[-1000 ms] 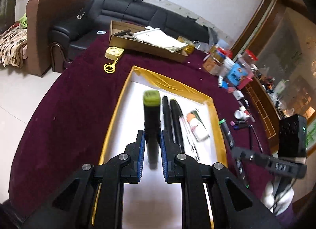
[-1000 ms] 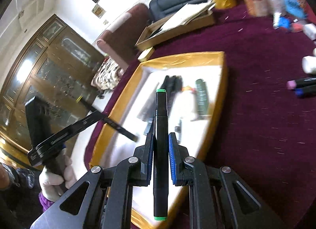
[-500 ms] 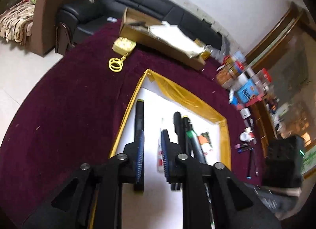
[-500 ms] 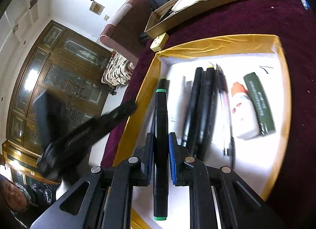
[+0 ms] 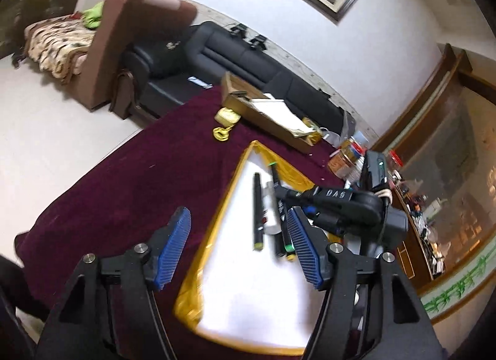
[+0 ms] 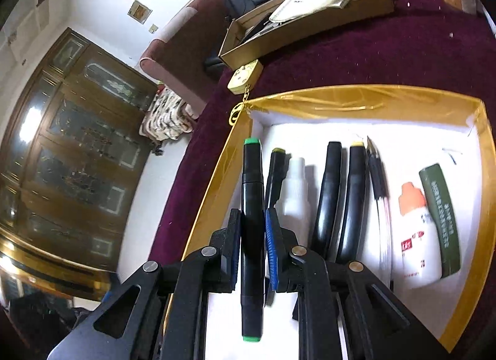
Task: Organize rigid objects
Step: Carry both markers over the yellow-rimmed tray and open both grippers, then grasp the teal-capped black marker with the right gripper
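A gold-rimmed white tray (image 6: 483, 149) (image 5: 217, 220) lies on the maroon table. My right gripper (image 6: 252, 242) is shut on a black marker with green ends (image 6: 251, 192), held low over the tray's left side. Beside it lie a yellow-tipped marker (image 6: 276, 171), a white bottle (image 6: 294, 195), two black markers (image 6: 330, 192), a pen (image 6: 376, 174), a glue bottle (image 6: 415, 229) and a green tube (image 6: 440, 214). My left gripper (image 5: 238, 248) is open and empty above the tray's near left rim. The right gripper (image 5: 338, 202) shows there over the markers (image 5: 257, 211).
A cardboard box with papers (image 6: 310, 19) (image 5: 266, 115) stands at the table's far side. A yellow keychain (image 6: 245, 77) (image 5: 226, 121) lies near the tray's far corner. Jars and clutter (image 5: 347, 158) stand at the right. A sofa (image 5: 235, 59) is beyond the table.
My left gripper let go of the yellow-tipped marker in the tray, opened wide and drew back. My right gripper carried the green-ended marker down over the tray's left side.
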